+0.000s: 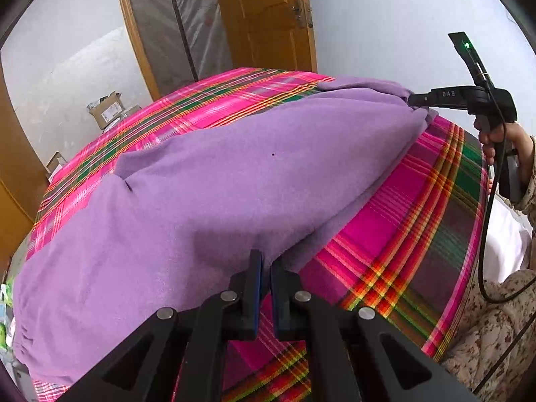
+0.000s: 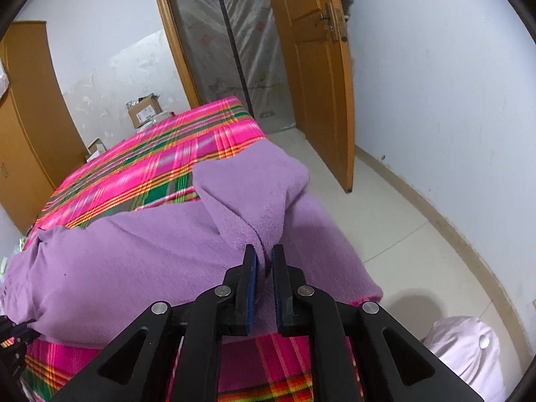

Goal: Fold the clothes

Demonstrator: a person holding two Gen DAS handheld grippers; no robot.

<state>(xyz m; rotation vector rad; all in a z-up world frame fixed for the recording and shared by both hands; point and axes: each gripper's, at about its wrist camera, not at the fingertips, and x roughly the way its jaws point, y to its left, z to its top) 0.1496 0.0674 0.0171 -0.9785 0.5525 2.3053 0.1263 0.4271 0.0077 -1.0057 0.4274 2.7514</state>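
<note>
1. Left wrist view shows my left hand-held gripper (image 1: 265, 268) pinched narrow on the near edge of the purple garment (image 1: 207, 181), with cloth caught between the pads.
2. My right hand-held gripper (image 1: 413, 99) shows across the same view, clamped on the garment's far corner, so the edge runs taut between my two hands.
3. From the right wrist view, the right hand-held gripper (image 2: 264, 261) holds a bunched fold of the purple cloth (image 2: 254, 207) between nearly closed pads.
4. The garment lies spread across the plaid sheet (image 1: 385, 214) on the bed, covering most of its near side, with one end hanging toward the floor (image 2: 402, 221).
5. I judge this to be the start of a fold: both corners are held, the cloth is lifted a little, and nothing is doubled over yet.
6. Next, I think I must carry both corners together across the garment toward its opposite edge, keeping them level so that the fold line runs straight.
7. The risk I see is the thick, soft fabric slipping from the pads, or the hanging end dragging and skewing the fold.
</note>
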